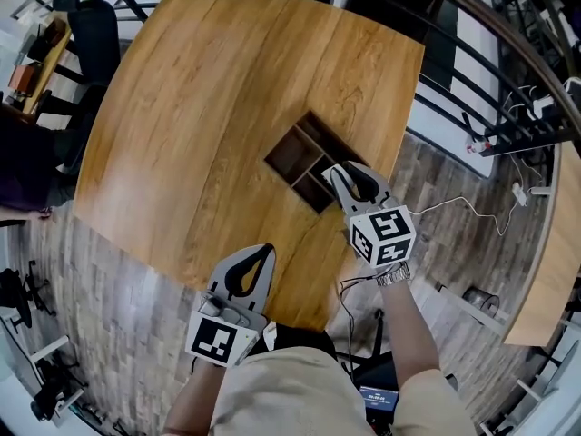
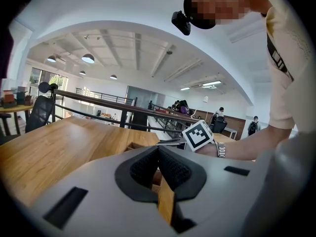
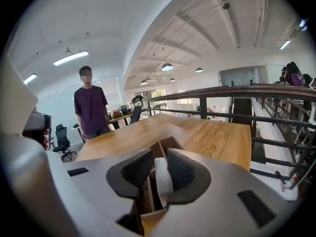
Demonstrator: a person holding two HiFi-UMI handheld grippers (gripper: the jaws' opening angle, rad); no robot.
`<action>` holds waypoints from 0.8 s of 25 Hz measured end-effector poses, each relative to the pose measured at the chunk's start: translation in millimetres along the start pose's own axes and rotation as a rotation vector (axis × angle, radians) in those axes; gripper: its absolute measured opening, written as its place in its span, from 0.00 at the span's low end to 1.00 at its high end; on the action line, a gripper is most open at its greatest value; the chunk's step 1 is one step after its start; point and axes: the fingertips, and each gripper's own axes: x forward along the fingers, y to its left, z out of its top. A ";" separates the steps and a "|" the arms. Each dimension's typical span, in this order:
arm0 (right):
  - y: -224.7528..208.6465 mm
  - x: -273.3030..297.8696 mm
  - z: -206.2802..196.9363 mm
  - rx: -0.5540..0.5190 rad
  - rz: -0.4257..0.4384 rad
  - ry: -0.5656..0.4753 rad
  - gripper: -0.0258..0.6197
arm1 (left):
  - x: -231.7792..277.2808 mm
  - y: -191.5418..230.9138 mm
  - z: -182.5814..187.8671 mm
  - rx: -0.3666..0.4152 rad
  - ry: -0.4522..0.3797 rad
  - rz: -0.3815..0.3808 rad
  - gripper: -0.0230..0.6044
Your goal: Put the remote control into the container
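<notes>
Over the near edge of the container (image 1: 290,148), the right gripper (image 1: 348,173) is shown clenched on the remote control (image 3: 162,180). The remote is held on end between the pads, and which compartment lies beneath cannot be told. If it were let go from this pose, the white body could be caught on a partition (image 3: 159,147) or tipped out onto the table (image 1: 209,89). A skewed drop would be caused by uneven release. The left gripper (image 1: 261,252) is pressed closed on nothing near the table's front edge, well apart. No obstacle is interposed; a person (image 3: 91,107) and a railing (image 3: 232,90) are placed far beyond.
</notes>
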 end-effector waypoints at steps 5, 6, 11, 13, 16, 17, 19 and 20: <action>-0.1 -24.1 17.4 -0.008 -0.013 -0.037 0.20 | -2.9 -15.1 10.7 0.014 -0.026 -0.029 0.05; 2.9 -30.1 22.5 -0.011 -0.011 -0.054 0.20 | -4.4 -17.8 11.3 0.020 -0.028 -0.038 0.05; 29.6 -68.8 49.3 -0.021 -0.020 -0.136 0.08 | -16.6 -25.7 7.0 0.090 0.012 -0.110 0.05; 38.6 -86.0 56.3 -0.012 -0.041 -0.158 0.07 | -18.7 -29.3 13.7 0.096 0.001 -0.143 0.05; 52.0 -107.3 60.3 0.004 -0.070 -0.174 0.07 | -24.1 -33.0 27.5 0.120 -0.025 -0.191 0.05; 56.8 -113.1 60.4 0.004 -0.080 -0.174 0.07 | -26.4 -33.1 32.3 0.123 -0.035 -0.206 0.05; 67.7 -123.4 60.5 0.003 -0.107 -0.172 0.07 | -32.2 -31.9 39.1 0.116 -0.052 -0.242 0.05; 74.4 -127.8 60.8 0.006 -0.121 -0.173 0.07 | -36.0 -30.7 40.9 0.108 -0.056 -0.265 0.05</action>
